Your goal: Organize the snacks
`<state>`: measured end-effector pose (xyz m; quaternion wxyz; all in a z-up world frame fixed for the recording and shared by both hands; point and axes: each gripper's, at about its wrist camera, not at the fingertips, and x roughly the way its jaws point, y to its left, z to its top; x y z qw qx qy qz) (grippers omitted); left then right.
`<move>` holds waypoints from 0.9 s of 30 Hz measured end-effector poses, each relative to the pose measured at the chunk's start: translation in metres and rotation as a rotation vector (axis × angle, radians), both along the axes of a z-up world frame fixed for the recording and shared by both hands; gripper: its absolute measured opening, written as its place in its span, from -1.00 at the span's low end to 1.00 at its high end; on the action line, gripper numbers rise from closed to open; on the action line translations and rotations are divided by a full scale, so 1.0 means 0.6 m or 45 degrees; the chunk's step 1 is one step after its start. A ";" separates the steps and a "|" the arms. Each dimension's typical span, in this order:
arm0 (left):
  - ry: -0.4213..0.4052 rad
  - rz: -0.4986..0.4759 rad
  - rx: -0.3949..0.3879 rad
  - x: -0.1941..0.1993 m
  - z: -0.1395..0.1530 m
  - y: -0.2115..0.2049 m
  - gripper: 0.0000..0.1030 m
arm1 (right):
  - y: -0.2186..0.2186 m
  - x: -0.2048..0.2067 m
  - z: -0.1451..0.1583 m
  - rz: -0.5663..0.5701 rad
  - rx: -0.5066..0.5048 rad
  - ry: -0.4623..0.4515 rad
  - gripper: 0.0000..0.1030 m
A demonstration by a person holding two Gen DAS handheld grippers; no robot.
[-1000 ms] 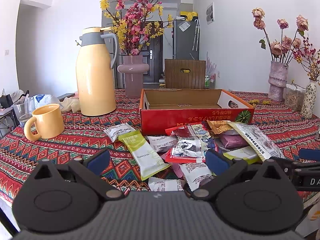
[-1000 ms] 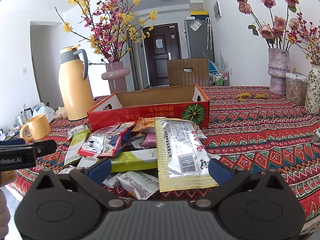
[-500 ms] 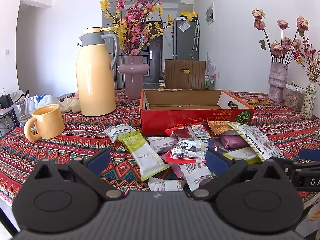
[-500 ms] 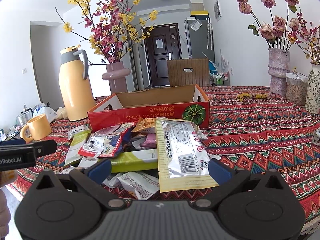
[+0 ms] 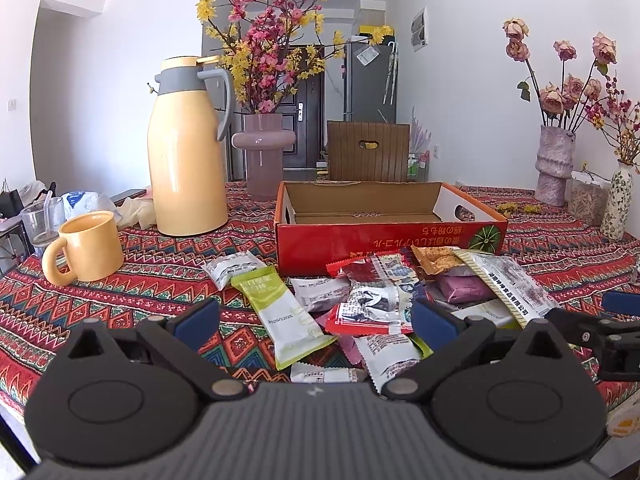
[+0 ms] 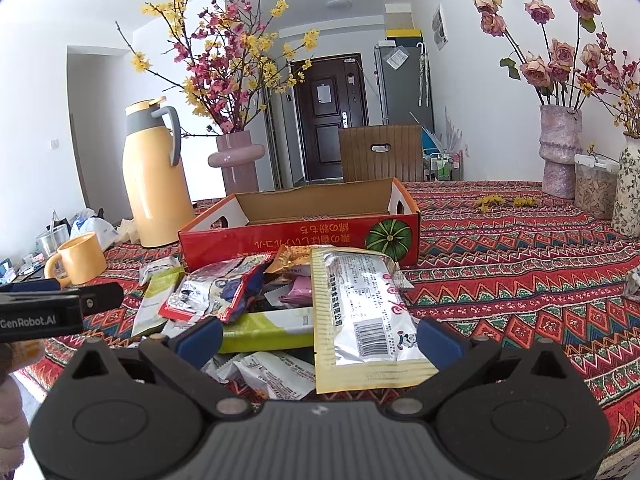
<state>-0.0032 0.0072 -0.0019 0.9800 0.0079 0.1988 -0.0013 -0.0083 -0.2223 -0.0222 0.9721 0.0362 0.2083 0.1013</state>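
nearest the lens in the left wrist view, the left gripper (image 5: 314,320) is seen with its blue-padded fingers (image 5: 196,318) spread wide apart, nothing held between them, hovering at the near edge of the snack pile (image 5: 372,304). in the right wrist view the right gripper (image 6: 318,338) is likewise spread wide and empty, its fingers framing the near end of a large silver packet (image 6: 360,312) with a yellow border.

just past the fingers the loose snacks are heaped on the patterned tablecloth (image 5: 140,280). a green-and-white bar wrapper (image 5: 280,312) lies at the pile's left side, a red-edged packet (image 5: 372,300) overlaps the middle, and a purple packet (image 5: 460,290) is partly tucked under the silver one. a small white packet (image 5: 230,268) lies apart at the left, beside the green bar. small white wrappers are scattered at the near edge.

directly behind the pile, touching or nearly touching it, an open red cardboard box (image 5: 384,236) is placed; its visible interior shows bare cardboard.

to the left a yellow mug (image 5: 86,248) is set on the cloth, with a tall yellow thermos jug (image 5: 186,160) behind it. a pink vase (image 5: 262,152) of blossom branches stands further back, and a brown chair back (image 5: 368,152) is visible beyond the box. vases of dried roses (image 5: 556,164) are lined up at the far right.
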 end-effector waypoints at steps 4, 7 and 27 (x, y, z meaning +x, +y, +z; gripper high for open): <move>0.005 0.000 0.001 0.014 0.000 -0.002 1.00 | -0.017 0.022 0.006 -0.010 -0.001 0.007 1.00; 0.016 0.009 0.005 0.025 -0.002 -0.002 1.00 | -0.027 0.056 0.004 -0.018 -0.015 0.040 1.00; 0.146 0.091 -0.001 0.098 -0.021 0.027 1.00 | -0.038 0.197 -0.039 0.032 0.020 0.268 -0.02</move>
